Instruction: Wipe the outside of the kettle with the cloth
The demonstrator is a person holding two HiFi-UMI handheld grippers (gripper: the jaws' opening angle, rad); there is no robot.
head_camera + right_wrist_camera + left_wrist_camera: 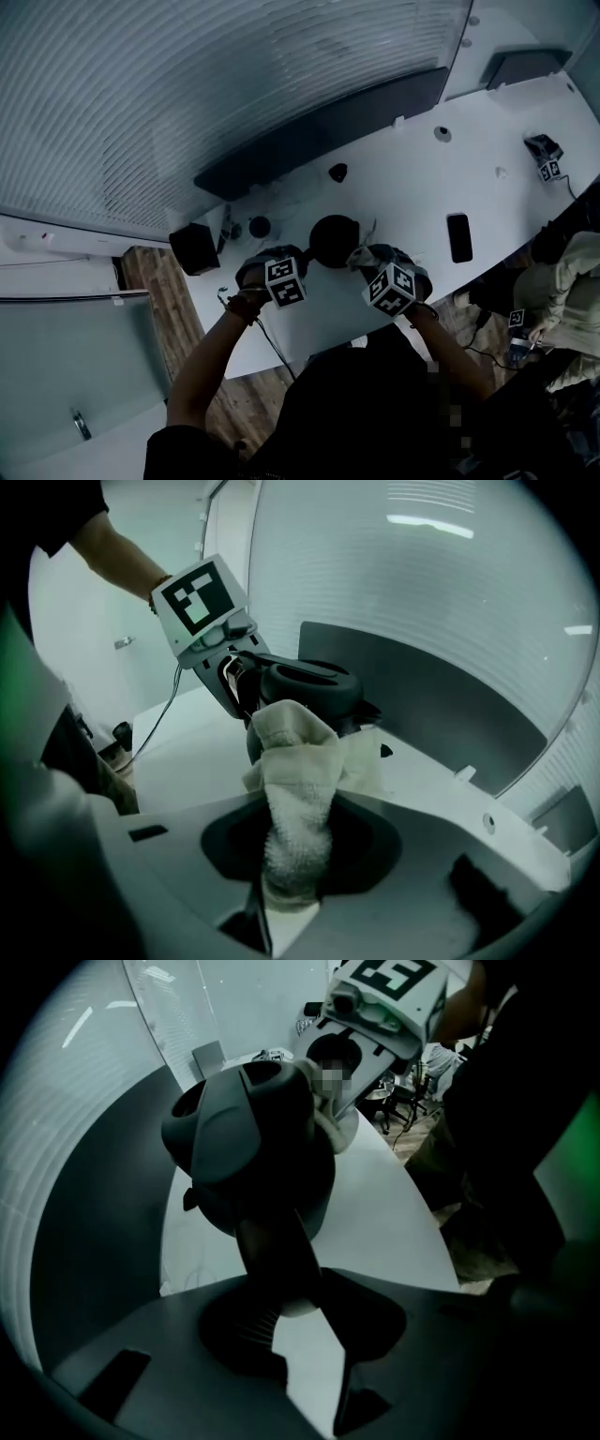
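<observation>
Left tool has its jaws closed on the handle of the black kettle. In the left gripper view the handle runs down from the body straight into the gap between the jaws, and no space shows at its sides. In the head view the kettle is on the white surface, near the edge on the person's side and between the two tools. Whether its base rests fully on the surface, I cannot tell.

On the other side, the right tool grips a pale terry cloth. The cloth is pinched between the jaws and stands up from them in a thick fold, and its upper end lies against the kettle's side, just under the rim. Some loose cloth hangs to the right. Farther right on the surface lies a dark phone, well apart from the work.

I judge that the wiping step is in hand: one tool holds the kettle and the other has the cloth in contact with the wall. How much of the outside is already done, the pictures do not tell. The next move calls for a stroke of the cloth along the curved wall with light, even pressure. The left grip must be firm, so that the kettle does not turn or slide. The part near the handle will probably need a turn of the kettle or a new angle of the right tool.
</observation>
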